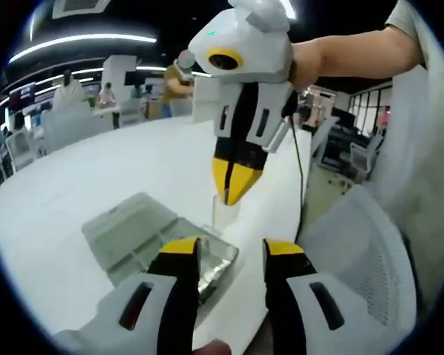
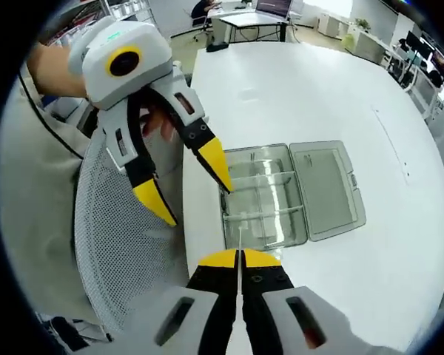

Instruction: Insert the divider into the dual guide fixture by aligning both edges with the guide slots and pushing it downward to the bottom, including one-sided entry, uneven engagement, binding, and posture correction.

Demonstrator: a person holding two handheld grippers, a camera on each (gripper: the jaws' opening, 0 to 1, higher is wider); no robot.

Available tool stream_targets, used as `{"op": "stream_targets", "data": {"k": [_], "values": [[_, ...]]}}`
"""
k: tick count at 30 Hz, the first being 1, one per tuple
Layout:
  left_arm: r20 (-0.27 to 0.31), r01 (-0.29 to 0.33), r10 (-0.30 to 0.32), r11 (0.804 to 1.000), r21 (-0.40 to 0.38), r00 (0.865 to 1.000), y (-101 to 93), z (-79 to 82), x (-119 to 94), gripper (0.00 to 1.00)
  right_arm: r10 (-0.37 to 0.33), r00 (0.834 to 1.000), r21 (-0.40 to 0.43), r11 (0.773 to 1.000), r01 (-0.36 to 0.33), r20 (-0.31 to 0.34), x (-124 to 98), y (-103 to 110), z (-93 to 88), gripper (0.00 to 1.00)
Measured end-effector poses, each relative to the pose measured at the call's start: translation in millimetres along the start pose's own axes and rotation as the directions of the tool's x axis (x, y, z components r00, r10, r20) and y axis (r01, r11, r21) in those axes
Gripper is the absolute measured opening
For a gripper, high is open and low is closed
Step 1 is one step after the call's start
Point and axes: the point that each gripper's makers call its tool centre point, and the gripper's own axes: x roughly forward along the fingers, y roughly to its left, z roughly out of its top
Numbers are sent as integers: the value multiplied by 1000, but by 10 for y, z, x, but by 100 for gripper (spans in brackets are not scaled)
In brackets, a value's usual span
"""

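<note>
At bottom centre of the right gripper view, the right gripper (image 2: 239,260) is clenched on the thin clear divider (image 2: 240,240), held above the open box (image 2: 281,194) mid-frame, while the left gripper (image 2: 189,188), upper left, hangs released; a tilted descent could seat one edge first and bind.

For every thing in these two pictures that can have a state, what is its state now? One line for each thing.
Left gripper: open, holds nothing, one tip at the box's near edge.
Right gripper: shut on the divider.
Divider: clear thin sheet, held upright above the box, not yet in the slots.
Compartment box: open, on the white table.
Box lid: swung flat beside the box.
</note>
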Motion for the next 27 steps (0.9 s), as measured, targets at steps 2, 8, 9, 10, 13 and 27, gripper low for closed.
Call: {"op": "stream_targets", "data": {"k": [2,8,9,10,13,27], "values": [[-16,-24,24,1000,-6,1000,30,-37,-18,40,-10,1000,-8,1000,10,-14,24,-34,-6,0],[-28,-70,69,997,-20,997,101,-85,-71,47,-27,999,-22,999,26,-38,87,-98,16,0],[-27,-72,71,997,-22,997,105,-86,-75,48,-29,999,-22,999,28,-39,94,-106,21,0],[-24,-76,75,997,-23,997,113,-83,-83,50,-33,999,-22,999,32,-41,100,-111,26,0],[-21,-87,87,996,-32,996,129,-73,-93,55,-36,998,-29,999,35,-48,130,-119,40,0],[-22,-136,135,990,-49,991,174,-73,-109,72,-49,995,-65,997,44,-84,216,-173,72,0]]}}
